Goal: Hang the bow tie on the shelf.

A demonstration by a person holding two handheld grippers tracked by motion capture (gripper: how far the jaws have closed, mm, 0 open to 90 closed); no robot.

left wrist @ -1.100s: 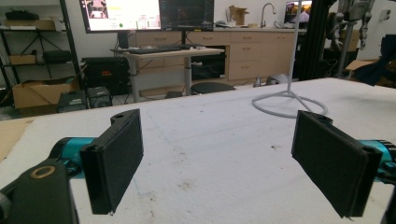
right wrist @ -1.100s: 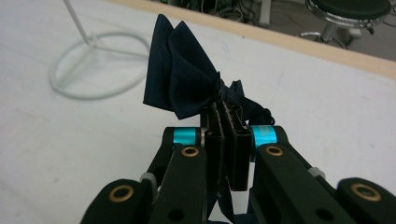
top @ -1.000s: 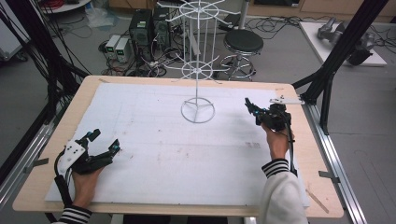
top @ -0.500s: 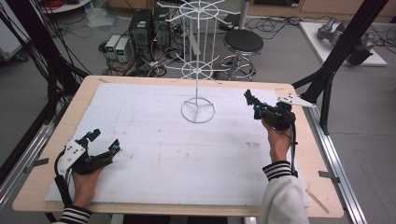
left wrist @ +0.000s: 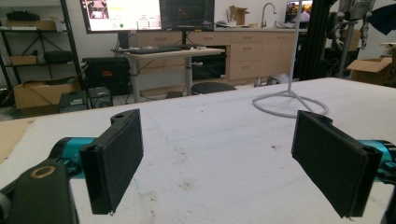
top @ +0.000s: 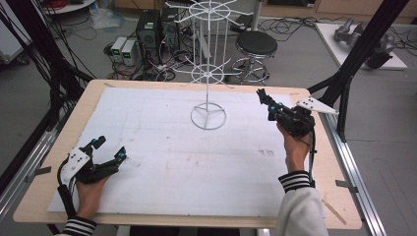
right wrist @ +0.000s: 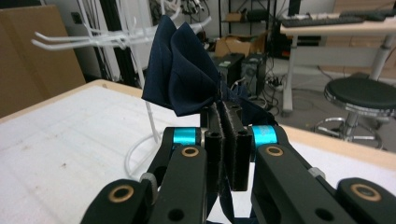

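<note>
Right gripper [right wrist: 228,140]: jaws clamped tight on a folded navy-blue cloth bow tie [right wrist: 184,74], which stood up from the pads, held above the far right part of the white foam-covered table [top: 162,162] near the white wire display rack [top: 208,73]. Left gripper [top: 105,155]: jaws spread wide with nothing between them, resting at the table's near left corner, well apart from the rack.

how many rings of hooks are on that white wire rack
2 in the high view on the white wire rack: an upper ring of hooks near the top edge and a lower ring of hooks midway; more may be cropped above.
</note>
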